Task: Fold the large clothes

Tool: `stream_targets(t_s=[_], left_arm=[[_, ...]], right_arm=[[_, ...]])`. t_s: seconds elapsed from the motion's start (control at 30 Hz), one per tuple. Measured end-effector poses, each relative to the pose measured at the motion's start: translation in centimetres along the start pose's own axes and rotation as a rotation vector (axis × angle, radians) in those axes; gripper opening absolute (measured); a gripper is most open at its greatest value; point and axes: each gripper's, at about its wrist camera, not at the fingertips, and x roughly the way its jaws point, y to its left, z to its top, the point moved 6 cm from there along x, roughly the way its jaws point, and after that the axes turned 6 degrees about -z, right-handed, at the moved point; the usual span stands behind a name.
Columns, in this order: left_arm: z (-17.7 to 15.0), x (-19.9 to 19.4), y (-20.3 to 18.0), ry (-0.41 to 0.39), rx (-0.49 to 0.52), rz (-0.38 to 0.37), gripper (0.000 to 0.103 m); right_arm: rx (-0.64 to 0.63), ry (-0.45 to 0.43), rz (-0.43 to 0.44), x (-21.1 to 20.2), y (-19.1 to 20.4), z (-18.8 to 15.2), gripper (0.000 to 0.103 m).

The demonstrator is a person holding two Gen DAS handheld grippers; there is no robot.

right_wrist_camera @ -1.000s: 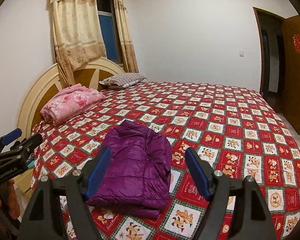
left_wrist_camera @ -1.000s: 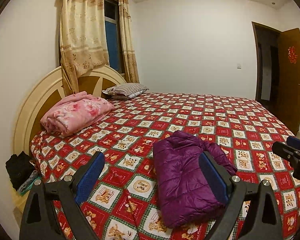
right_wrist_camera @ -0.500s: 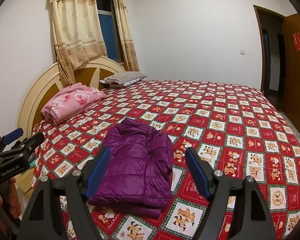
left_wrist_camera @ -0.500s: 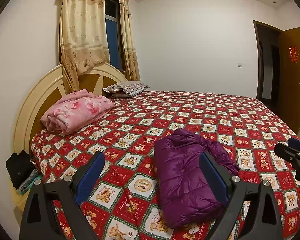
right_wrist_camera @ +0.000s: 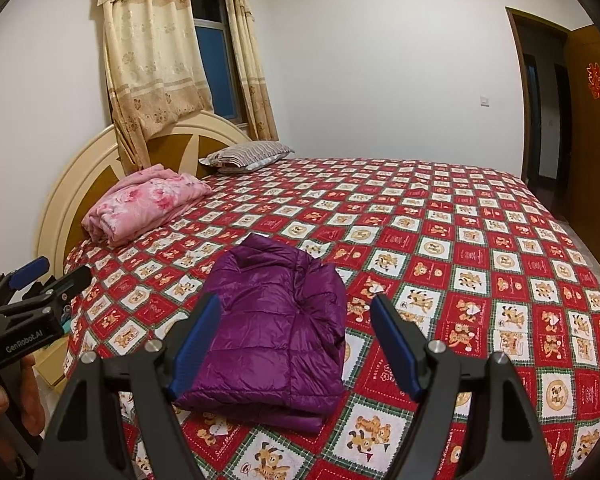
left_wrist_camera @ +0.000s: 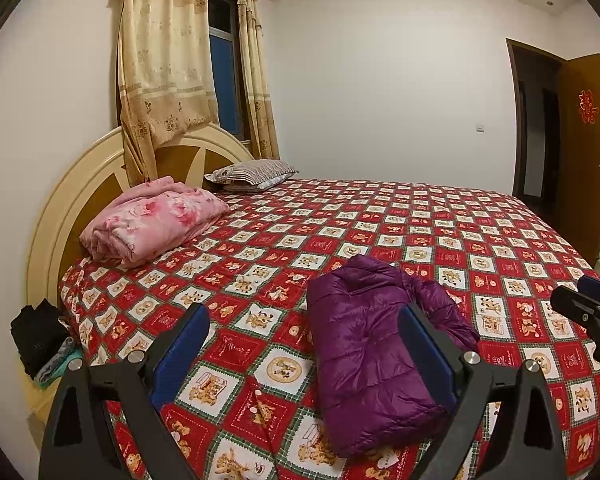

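Observation:
A purple puffer jacket (left_wrist_camera: 372, 356) lies folded into a compact bundle near the front edge of the bed; it also shows in the right wrist view (right_wrist_camera: 276, 332). My left gripper (left_wrist_camera: 304, 344) is open and empty, held above the bed in front of the jacket's left side. My right gripper (right_wrist_camera: 296, 340) is open and empty, held in front of the jacket without touching it. Each gripper shows at the other view's edge: the right gripper (left_wrist_camera: 588, 304) and the left gripper (right_wrist_camera: 32, 280).
The bed has a red checked cartoon bedspread (right_wrist_camera: 480, 264) and a curved headboard (left_wrist_camera: 80, 200). A folded pink blanket (left_wrist_camera: 152, 220) and a striped pillow (left_wrist_camera: 252, 170) lie near the headboard. Dark clothes (left_wrist_camera: 40, 336) sit on a stand at the left. An open door (left_wrist_camera: 584, 152) is at the right.
Both grippers have drawn back and up a little from the jacket. The jacket has not moved.

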Motion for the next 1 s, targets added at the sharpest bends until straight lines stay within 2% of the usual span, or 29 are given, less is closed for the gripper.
stream_targets(t_s=[1.0], left_arm=[[-0.9,1.3,-0.3,0.026,-0.004,-0.009,0.095]], right_arm=[[0.006,0.011,0.002,0.6,0.4,-1.1,0.080]])
